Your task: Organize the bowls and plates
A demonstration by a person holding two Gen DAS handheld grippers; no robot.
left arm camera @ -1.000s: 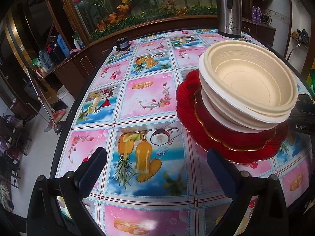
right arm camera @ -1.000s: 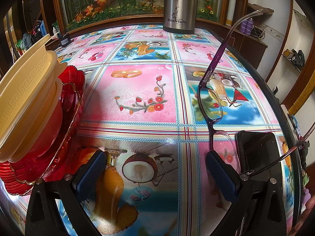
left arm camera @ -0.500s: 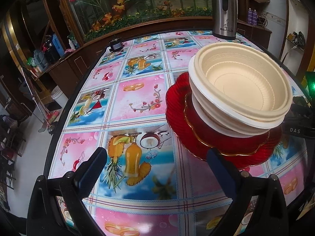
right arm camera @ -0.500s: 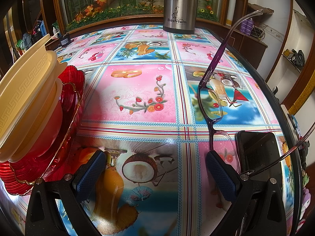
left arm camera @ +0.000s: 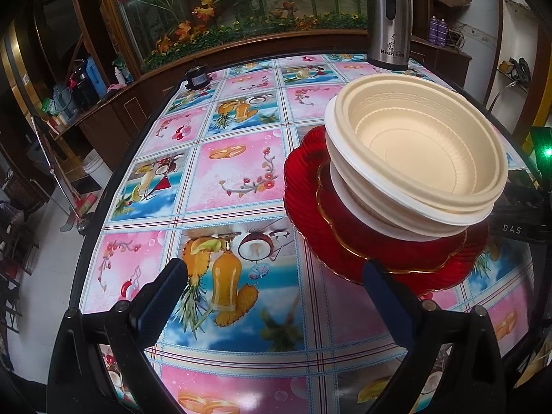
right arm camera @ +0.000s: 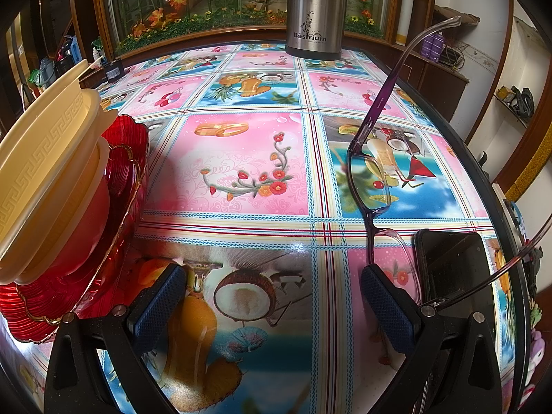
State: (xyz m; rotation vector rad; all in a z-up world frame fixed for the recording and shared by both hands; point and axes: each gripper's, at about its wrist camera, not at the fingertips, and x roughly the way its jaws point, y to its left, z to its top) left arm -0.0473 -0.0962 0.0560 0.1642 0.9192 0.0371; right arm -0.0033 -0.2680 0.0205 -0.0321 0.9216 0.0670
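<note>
Fingers spread, both grippers | left gripper (left arm camera: 276,296): bowls (left arm camera: 417,158) ahead-right | right gripper (right arm camera: 272,296): bowls left

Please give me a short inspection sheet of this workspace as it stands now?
Surface: table with glossy fruit-print cloth.
Job's things: cream bowls nested, tilted, on red plates.
Clutter: glasses, black phone, steel flask, small dark device.
Grippers: left gripper open, empty; right gripper open, empty.
Cables: nothing seen on the table.
Surroundings: planter of artificial flowers, wooden cabinets.
</note>
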